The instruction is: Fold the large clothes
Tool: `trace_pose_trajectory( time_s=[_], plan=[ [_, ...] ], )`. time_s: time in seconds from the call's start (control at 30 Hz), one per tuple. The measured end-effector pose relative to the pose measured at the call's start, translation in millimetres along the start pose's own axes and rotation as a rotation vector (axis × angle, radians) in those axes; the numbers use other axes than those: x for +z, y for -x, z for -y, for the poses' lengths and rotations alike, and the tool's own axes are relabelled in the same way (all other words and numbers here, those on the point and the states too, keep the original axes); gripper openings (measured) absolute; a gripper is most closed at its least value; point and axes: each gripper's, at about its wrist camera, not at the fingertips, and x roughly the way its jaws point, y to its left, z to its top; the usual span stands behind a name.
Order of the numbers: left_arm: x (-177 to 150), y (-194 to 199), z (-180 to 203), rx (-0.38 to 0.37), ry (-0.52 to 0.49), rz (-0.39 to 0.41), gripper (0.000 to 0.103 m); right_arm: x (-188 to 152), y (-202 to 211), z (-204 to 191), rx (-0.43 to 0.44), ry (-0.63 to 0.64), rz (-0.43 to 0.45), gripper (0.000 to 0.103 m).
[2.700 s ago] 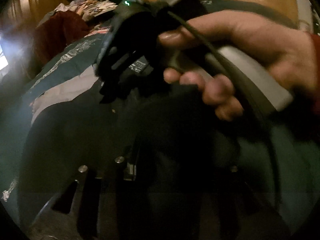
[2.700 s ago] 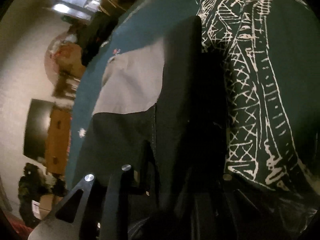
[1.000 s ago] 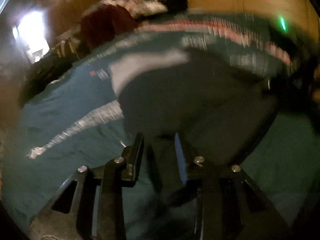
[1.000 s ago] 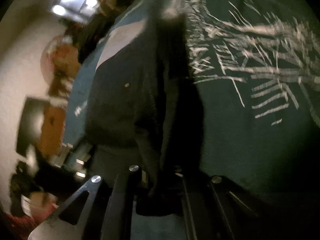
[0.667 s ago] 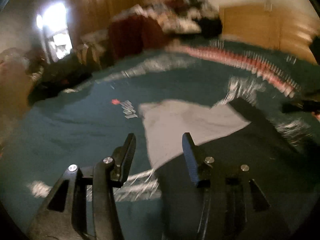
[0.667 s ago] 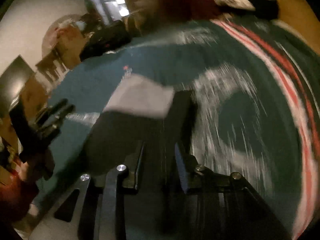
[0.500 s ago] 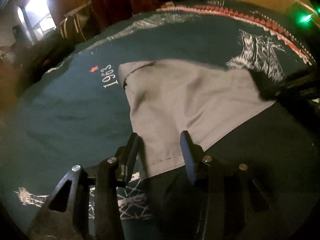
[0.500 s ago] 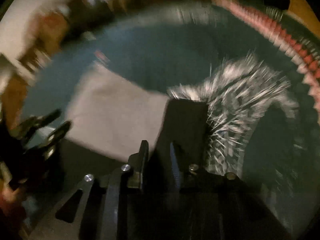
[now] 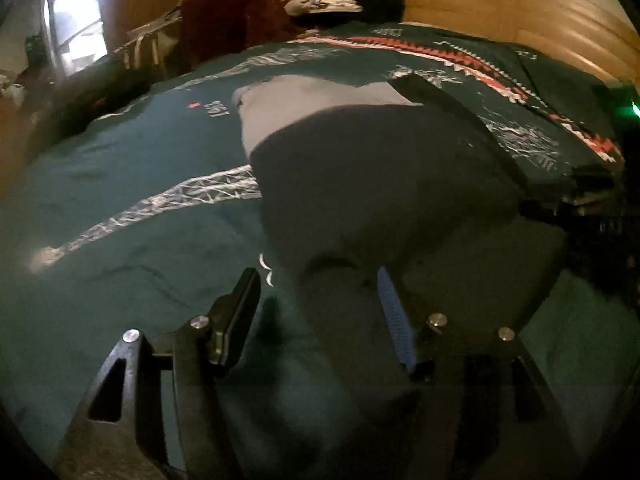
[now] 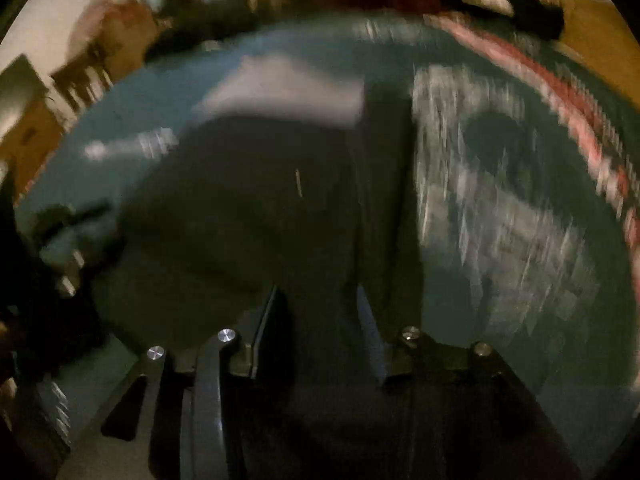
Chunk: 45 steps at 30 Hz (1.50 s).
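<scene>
A large dark garment (image 9: 380, 184) with a light grey panel (image 9: 304, 100) at its far end lies flat on a teal bedspread (image 9: 132, 184). It also shows, blurred, in the right wrist view (image 10: 260, 208), with the grey panel (image 10: 284, 88) far off. My left gripper (image 9: 320, 280) is open and empty just above the garment's near left corner. My right gripper (image 10: 316, 304) is open over the garment's near edge, with dark cloth seen between its fingers but not pinched. The right gripper (image 9: 592, 200) shows dimly at the right of the left wrist view.
The bedspread carries white sketch prints (image 9: 160, 204) and a red zigzag band (image 9: 440, 56). A pile of clothes (image 9: 280, 0) lies at the far end, against a wooden headboard (image 9: 500, 4). A bright doorway (image 9: 76, 36) is at the far left.
Both grippers let go of the folded garment and pulled back toward its near edge. The garment now lies flat, with more dark cloth in view and the grey panel farther off.
</scene>
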Motion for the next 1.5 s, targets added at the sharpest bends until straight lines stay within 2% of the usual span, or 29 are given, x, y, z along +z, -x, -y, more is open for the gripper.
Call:
trace_pose_trajectory(
  time_s=[0.07, 0.13, 0.23, 0.27, 0.3, 0.33, 0.37, 0.4, 0.43, 0.47, 0.5, 0.53, 0.6, 0.63, 0.67, 0.7, 0.77, 0.9, 1.0, 1.1, 1.17, 1.3, 1.5],
  plan=[
    [12, 18, 3, 0.011, 0.039, 0.01, 0.054, -4, 3, -6, -0.04, 0.021, 0.022, 0.045],
    [22, 49, 4, 0.042, 0.046, 0.062, 0.054, 10, 19, -15, -0.065, 0.028, 0.027, 0.048],
    [44, 123, -3, 0.096, 0.094, 0.212, 0.057, 27, 89, -34, -0.091, 0.057, 0.197, 0.047],
    [54, 150, -7, 0.125, 0.108, 0.276, 0.068, 32, 124, -43, -0.124, 0.071, 0.28, 0.05],
    [64, 184, -8, 0.17, 0.123, 0.357, 0.09, 36, 146, -52, -0.139, 0.077, 0.329, 0.056],
    [69, 209, -10, 0.208, 0.138, 0.417, 0.103, 38, 187, -62, -0.171, 0.077, 0.426, 0.071],
    [73, 240, -9, 0.266, 0.158, 0.51, 0.103, 38, 210, -69, -0.192, 0.072, 0.476, 0.092],
    [76, 259, -8, 0.303, 0.171, 0.57, 0.103, 36, 242, -79, -0.226, 0.064, 0.553, 0.103],
    [78, 283, -5, 0.347, 0.195, 0.627, 0.103, 34, 272, -89, -0.266, 0.057, 0.637, 0.103],
    [77, 295, -2, 0.372, 0.223, 0.644, 0.103, 37, 291, -96, -0.288, 0.053, 0.677, 0.103],
    [76, 302, 1, 0.393, 0.256, 0.617, 0.103, 34, 307, -104, -0.301, 0.044, 0.697, 0.103],
    [77, 304, 3, 0.383, 0.279, 0.565, 0.103, 35, 318, -109, -0.293, 0.019, 0.68, 0.103],
    [73, 295, 8, 0.267, 0.28, 0.457, 0.103, 35, 318, -114, -0.275, -0.041, 0.555, 0.103],
    [67, 287, 13, 0.245, 0.263, 0.421, 0.103, 35, 311, -116, -0.251, -0.066, 0.465, 0.103],
    [63, 279, 17, 0.249, 0.254, 0.388, 0.103, 33, 301, -119, -0.226, -0.073, 0.384, 0.103],
    [58, 269, 20, 0.253, 0.253, 0.339, 0.103, 30, 293, -120, -0.238, -0.071, 0.332, 0.103],
    [49, 244, 24, 0.222, 0.264, 0.219, 0.103, 21, 282, -124, -0.277, -0.072, 0.282, 0.103],
    [37, 226, 34, 0.242, 0.248, 0.145, 0.103, 6, 269, -118, -0.272, -0.151, 0.194, 0.103],
    [37, 231, 47, 0.251, 0.228, 0.148, 0.103, -5, 265, -112, -0.271, -0.172, 0.172, 0.103],
    [36, 240, 60, 0.255, 0.207, 0.163, 0.103, -23, 271, -114, -0.324, -0.149, 0.19, 0.103],
    [36, 250, 66, 0.262, 0.199, 0.183, 0.103, -27, 276, -115, -0.353, -0.133, 0.207, 0.103],
    [37, 259, 78, 0.284, 0.173, 0.218, 0.103, -30, 287, -115, -0.356, -0.132, 0.231, 0.103],
    [38, 268, 78, 0.293, 0.176, 0.241, 0.103, -30, 300, -122, -0.36, -0.119, 0.263, 0.103]
  ],
)
